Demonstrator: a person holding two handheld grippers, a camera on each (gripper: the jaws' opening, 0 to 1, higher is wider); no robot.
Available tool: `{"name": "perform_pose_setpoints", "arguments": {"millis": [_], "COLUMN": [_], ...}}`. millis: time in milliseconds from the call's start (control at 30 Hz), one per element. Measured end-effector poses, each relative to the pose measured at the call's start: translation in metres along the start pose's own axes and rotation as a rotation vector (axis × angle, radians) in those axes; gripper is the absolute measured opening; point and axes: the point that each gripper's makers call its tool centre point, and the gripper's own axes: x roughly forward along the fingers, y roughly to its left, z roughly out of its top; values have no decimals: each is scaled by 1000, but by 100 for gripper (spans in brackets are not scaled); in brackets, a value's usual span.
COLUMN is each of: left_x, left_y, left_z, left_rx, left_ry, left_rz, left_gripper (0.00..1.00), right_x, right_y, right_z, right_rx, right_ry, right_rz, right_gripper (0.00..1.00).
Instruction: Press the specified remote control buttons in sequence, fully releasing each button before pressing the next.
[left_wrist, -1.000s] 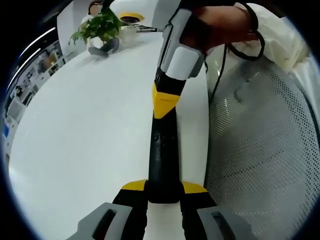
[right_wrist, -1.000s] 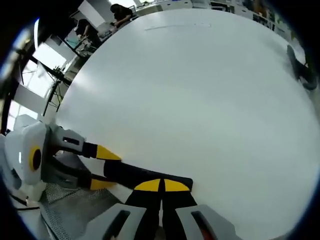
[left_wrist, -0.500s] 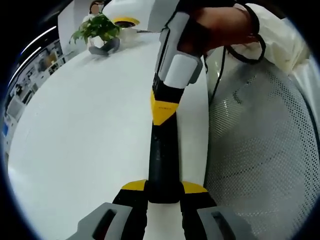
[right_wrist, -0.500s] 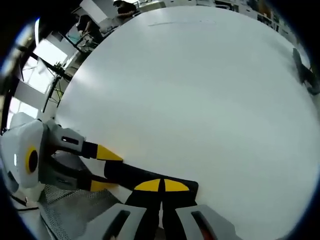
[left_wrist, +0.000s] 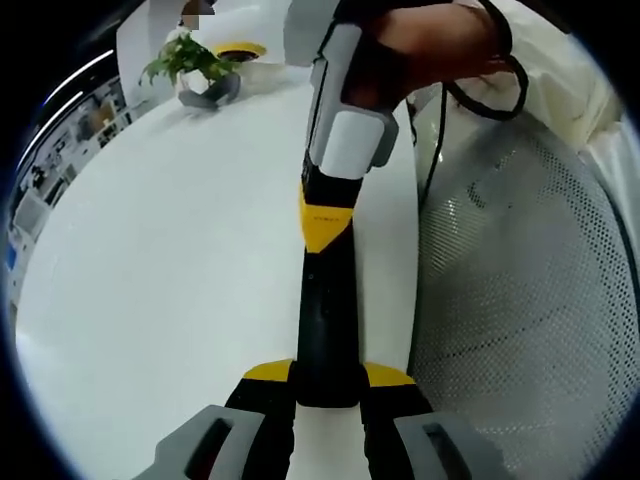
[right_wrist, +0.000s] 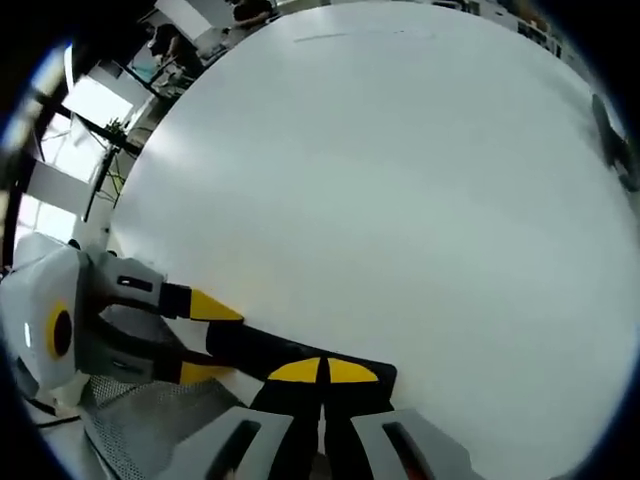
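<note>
**Colleague:** Where's the remote, and who has it?

**Me:** My left gripper (left_wrist: 326, 385) is clenched on the near end of the long, slim black plastic remote control (left_wrist: 326, 310), which lies along the right edge of the round white table (left_wrist: 160, 260), running away from me. My right gripper (left_wrist: 325, 215) has its yellow-tipped jaws pinched together, grasping nothing, with the tips resting on or just above the remote's far half. In the right gripper view the same remote (right_wrist: 300, 360) sits under my closed right gripper (right_wrist: 322, 372), and the left gripper (right_wrist: 195, 335) comes in from the left, clamped on it.

**Colleague:** What worries you from here?

**Me:** Mostly the press itself. I can't make out individual buttons, so the tips could land between two or hit the wrong one. I also can't tell if the tips are touching, so I may not fully release before the next press. And the remote is close to the table edge, beside the white mesh chair (left_wrist: 520, 300); pushing off-centre could pivot it in my left grip or tip it over the edge.

**Colleague:** Anything else around?

**Me:** A small green potted plant (left_wrist: 195, 65) at the far left, well apart.
</note>
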Motion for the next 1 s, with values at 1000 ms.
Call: {"name": "perform_pose_setpoints", "arguments": {"millis": [1000], "left_x": [0], "left_y": [0], "left_z": [0], "left_rx": [-9], "left_ry": [-9], "left_rz": [9], "left_gripper": [24], "right_x": [-4], "right_y": [7], "right_z": [-7], "right_rx": [70], "right_ry": [-47], "right_rz": [79], "right_gripper": [0]}}
